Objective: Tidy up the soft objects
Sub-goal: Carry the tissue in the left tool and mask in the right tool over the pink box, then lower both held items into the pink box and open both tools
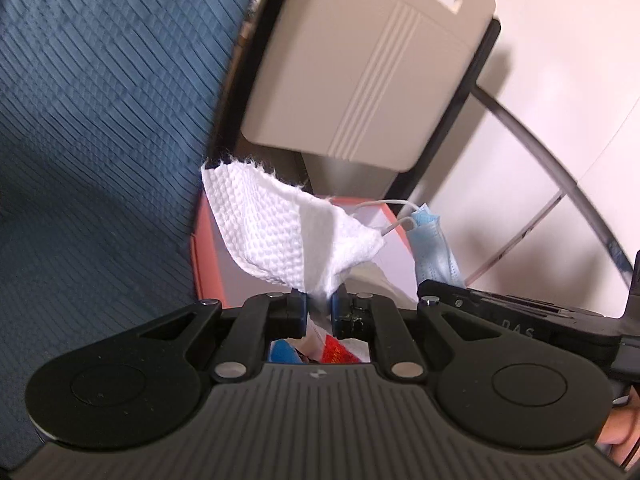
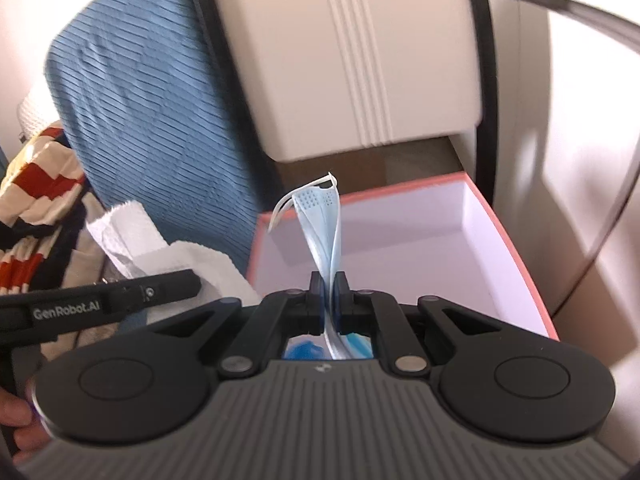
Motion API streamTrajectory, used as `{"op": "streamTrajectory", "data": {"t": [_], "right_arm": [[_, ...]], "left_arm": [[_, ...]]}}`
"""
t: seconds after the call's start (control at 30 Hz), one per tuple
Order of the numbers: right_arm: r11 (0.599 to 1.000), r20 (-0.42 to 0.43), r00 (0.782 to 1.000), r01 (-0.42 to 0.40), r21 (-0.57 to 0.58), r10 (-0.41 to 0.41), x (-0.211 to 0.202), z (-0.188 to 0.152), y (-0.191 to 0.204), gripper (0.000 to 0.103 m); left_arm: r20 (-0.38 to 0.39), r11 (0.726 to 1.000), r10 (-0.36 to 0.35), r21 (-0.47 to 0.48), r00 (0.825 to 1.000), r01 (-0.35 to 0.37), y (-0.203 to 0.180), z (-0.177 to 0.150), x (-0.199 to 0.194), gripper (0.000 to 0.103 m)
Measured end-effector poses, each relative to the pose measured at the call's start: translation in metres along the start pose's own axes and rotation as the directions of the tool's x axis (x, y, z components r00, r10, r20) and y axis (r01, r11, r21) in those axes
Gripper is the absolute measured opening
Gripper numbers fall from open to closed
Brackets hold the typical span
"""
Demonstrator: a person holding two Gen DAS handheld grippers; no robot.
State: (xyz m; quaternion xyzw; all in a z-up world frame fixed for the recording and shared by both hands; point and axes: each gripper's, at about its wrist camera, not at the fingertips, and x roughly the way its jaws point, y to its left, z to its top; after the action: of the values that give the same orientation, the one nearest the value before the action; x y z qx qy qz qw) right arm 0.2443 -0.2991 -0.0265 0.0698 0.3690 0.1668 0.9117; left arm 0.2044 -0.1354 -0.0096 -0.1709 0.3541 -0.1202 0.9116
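My left gripper (image 1: 319,302) is shut on a white textured paper towel (image 1: 288,228), which fans up and to the left above the fingers. My right gripper (image 2: 330,294) is shut on a light blue face mask (image 2: 324,232), folded and standing upright between the pads, its white ear loops at the top. Both are held over a pink-rimmed open box (image 2: 520,264) with a white inside. In the left wrist view the mask (image 1: 434,248) hangs to the right of the towel, above the right gripper's black body. In the right wrist view the towel (image 2: 160,248) shows at left, behind the left gripper's body.
A blue ribbed cushion (image 2: 152,112) lies left of the box, with a red, white and dark striped cloth (image 2: 36,192) further left. A beige panel with grooves (image 2: 360,60) stands behind the box, edged by a black frame (image 2: 486,92). A dark curved bar (image 1: 560,172) crosses at right.
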Motion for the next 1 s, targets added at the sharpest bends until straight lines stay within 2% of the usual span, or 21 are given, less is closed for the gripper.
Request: {"op": "streamTrajectory", "data": {"t": [0.27, 0.5, 0.63, 0.9, 0.93, 1.0], "right_arm": [[0.999, -0.091, 0.996, 0.012, 0.037, -0.008, 0.044, -0.026, -0.037, 0.009], [0.998, -0.118, 0.992, 0.052, 0.027, -0.048, 0.069, -0.034, -0.058, 0.009], [0.998, -0.128, 0.99, 0.057, 0.022, -0.054, 0.078, -0.038, -0.064, 0.01], [0.998, -0.135, 0.99, 0.056, 0.037, -0.051, 0.078, -0.044, -0.072, 0.011], [0.998, -0.134, 0.989, 0.061, 0.032, -0.057, 0.077, -0.044, -0.072, 0.011], [0.997, -0.132, 0.989, 0.072, 0.039, -0.066, 0.074, -0.044, -0.073, 0.014]], "left_arm": [[-0.088, 0.999, 0.04, 0.024, 0.995, -0.039, -0.008, -0.015, 0.048, 0.013], [-0.145, 0.998, 0.053, 0.034, 0.988, -0.048, -0.006, -0.03, 0.082, 0.013], [-0.157, 0.996, 0.066, 0.067, 0.985, -0.056, -0.012, -0.03, 0.091, 0.013], [-0.173, 0.998, 0.046, 0.055, 0.984, -0.037, -0.023, -0.036, 0.098, 0.013], [-0.171, 0.997, 0.049, 0.059, 0.984, -0.04, -0.024, -0.037, 0.098, 0.015], [-0.165, 0.997, 0.055, 0.069, 0.985, -0.044, -0.027, -0.037, 0.095, 0.04]]}}
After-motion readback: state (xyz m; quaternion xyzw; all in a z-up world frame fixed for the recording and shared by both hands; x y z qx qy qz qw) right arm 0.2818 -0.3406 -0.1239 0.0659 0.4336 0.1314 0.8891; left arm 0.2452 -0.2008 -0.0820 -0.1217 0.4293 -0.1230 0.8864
